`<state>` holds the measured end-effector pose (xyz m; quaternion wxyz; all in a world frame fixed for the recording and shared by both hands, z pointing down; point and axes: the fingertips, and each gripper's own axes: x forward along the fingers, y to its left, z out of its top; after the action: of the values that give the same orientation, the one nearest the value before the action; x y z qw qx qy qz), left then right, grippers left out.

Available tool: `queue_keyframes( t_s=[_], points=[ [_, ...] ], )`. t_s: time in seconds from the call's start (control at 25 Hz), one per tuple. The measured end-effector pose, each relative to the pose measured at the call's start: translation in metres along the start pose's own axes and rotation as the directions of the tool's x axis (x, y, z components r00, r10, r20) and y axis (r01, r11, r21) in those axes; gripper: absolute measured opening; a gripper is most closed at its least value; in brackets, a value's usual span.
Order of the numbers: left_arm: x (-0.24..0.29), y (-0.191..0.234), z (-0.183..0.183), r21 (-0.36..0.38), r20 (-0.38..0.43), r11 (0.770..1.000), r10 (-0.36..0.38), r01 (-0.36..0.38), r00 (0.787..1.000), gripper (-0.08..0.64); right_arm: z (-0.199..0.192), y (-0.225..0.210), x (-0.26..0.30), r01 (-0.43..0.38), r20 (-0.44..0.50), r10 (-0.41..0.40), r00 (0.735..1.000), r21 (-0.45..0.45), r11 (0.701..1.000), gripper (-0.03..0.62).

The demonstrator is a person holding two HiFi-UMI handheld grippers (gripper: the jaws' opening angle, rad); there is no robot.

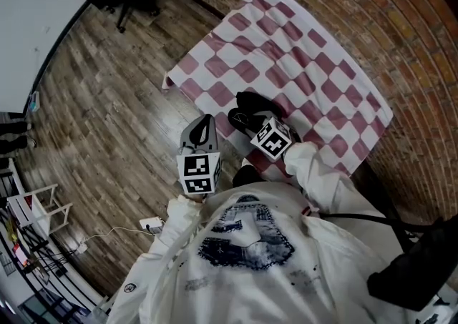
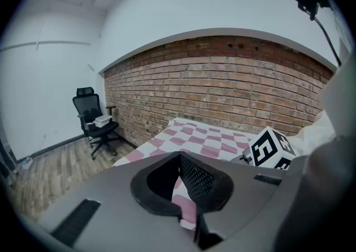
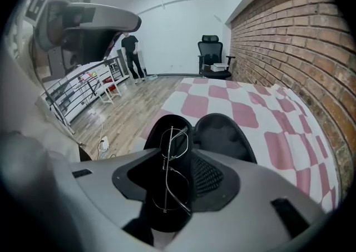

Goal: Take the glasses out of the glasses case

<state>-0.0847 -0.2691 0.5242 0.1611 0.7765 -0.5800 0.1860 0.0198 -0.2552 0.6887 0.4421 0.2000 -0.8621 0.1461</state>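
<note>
brick wall and wood floor; black office chair in the corner. pink-and-white checked cloth spread over a low surface by the wall. glasses case: black, lying open on the cloth's near edge. glasses: thin wire frame, lying in the case's left half. right tongs: apart, lowered astride the glasses, not visibly pinching them. left tongs: tips together, empty, held beside the cloth's edge, clear of the case.

We count:
- one glasses case
- one pair of glasses
- two grippers: left gripper, right gripper
- one checked cloth
- one office chair
</note>
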Motion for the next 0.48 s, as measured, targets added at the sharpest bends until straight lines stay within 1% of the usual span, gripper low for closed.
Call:
queue_keyframes(
  t_s=[0.16, 0.32, 0.48],
  points=[
    [-0.001, 0.002, 0.0, -0.006, -0.006, 1.0, 0.007, -0.007, 1.0, 0.009, -0.002, 0.001, 0.004, 0.005, -0.035, -0.007, 0.999, -0.054, 0.999, 0.161],
    [-0.001, 0.002, -0.005, -0.017, -0.019, 1.0, 0.012, -0.013, 1.0, 0.009, -0.006, 0.005, 0.01, 0.011, -0.078, -0.022, 0.997, -0.142, 0.99, 0.15],
    [-0.003, 0.004, -0.004, -0.004, -0.014, 1.0, 0.02, -0.02, 1.0, 0.009, -0.01, 0.007, 0.013, 0.012, -0.106, -0.03, 0.994, -0.17, 0.985, 0.129]
  ],
)
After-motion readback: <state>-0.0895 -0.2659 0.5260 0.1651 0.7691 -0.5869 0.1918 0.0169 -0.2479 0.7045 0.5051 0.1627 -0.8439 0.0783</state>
